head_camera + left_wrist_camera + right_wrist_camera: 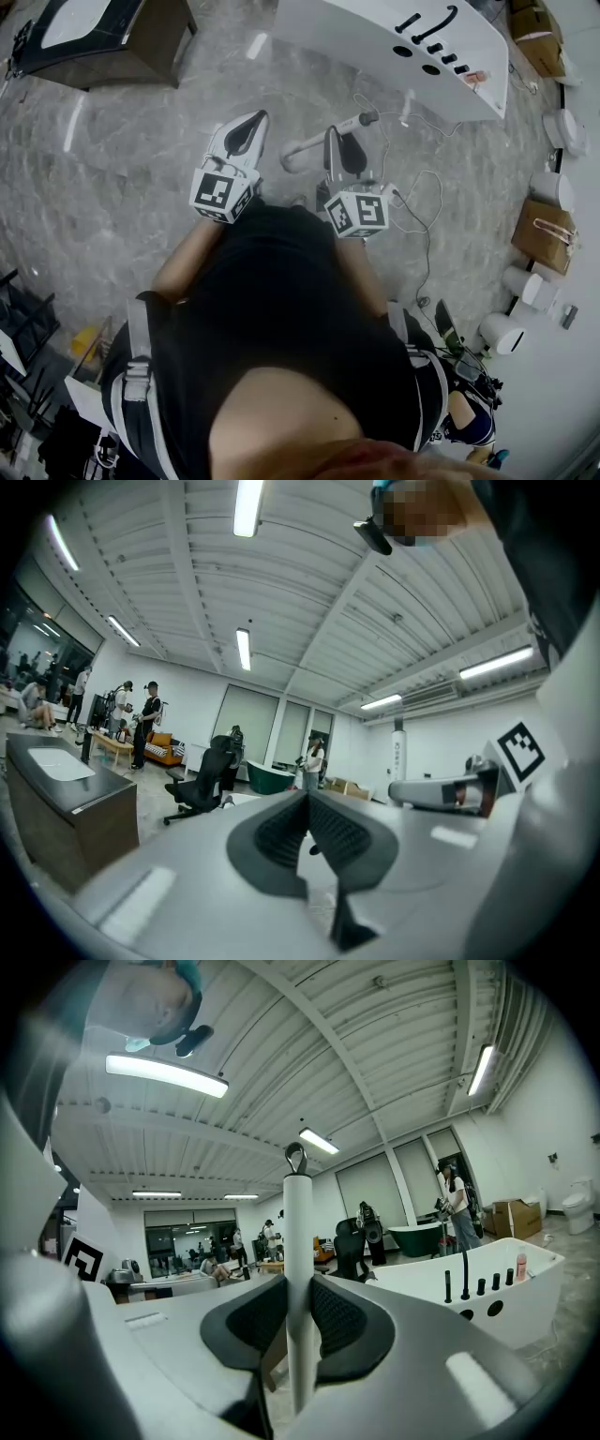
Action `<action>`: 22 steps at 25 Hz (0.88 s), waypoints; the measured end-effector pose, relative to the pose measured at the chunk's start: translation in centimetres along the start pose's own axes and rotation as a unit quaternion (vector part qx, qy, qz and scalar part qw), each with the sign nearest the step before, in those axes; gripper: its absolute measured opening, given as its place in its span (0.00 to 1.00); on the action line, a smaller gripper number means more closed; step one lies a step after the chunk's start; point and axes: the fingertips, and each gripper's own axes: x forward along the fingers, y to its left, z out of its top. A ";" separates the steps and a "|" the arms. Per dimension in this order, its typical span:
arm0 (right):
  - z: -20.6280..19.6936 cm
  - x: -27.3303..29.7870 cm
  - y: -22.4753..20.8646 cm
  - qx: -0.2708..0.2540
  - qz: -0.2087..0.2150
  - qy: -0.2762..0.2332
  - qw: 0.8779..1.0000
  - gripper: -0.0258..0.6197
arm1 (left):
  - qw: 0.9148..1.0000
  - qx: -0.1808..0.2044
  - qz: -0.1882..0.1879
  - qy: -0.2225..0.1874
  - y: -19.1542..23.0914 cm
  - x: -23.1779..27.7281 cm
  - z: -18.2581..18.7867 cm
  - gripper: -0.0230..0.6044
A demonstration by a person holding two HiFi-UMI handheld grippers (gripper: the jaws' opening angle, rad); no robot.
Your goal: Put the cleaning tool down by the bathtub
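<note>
The cleaning tool point(302, 150) has a long white handle point(298, 1241) with a hanging loop at its top end. It stands upright between the jaws of my right gripper point(300, 1283), which is shut on it. In the head view my right gripper point(334, 136) points away from the person's body, toward the white bathtub point(375, 33) ahead on the marble floor. The bathtub point(487, 1307) lies ahead to the right, with black tap fittings point(464, 1279) on its rim. My left gripper point(253, 119) is beside the right one; its pads point(281, 832) meet at the tip with nothing between them.
A dark washbasin cabinet point(94, 42) stands at the far left. Loose cables point(412, 211) trail over the floor right of the grippers. Toilets, boxes and a paper bag point(544, 234) line the right edge. An office chair point(202, 780) and people stand farther back.
</note>
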 end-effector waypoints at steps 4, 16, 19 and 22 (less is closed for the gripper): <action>0.2 1.3 0.4 -0.001 -0.011 -0.006 1.000 0.17 | 1.000 0.001 -0.010 0.001 1.5 0.3 0.2 0.05; 0.8 5.3 -0.8 -0.008 -0.010 -0.002 1.000 0.17 | 1.000 -0.015 0.003 0.011 4.2 2.6 -0.5 0.05; 0.9 6.7 -2.1 -0.002 -0.001 -0.003 1.000 0.17 | 1.000 -0.013 0.012 0.011 4.5 4.2 -0.7 0.05; 0.9 8.4 -3.6 -0.001 0.006 0.001 1.000 0.17 | 1.000 -0.012 0.020 0.013 4.9 6.2 -0.9 0.05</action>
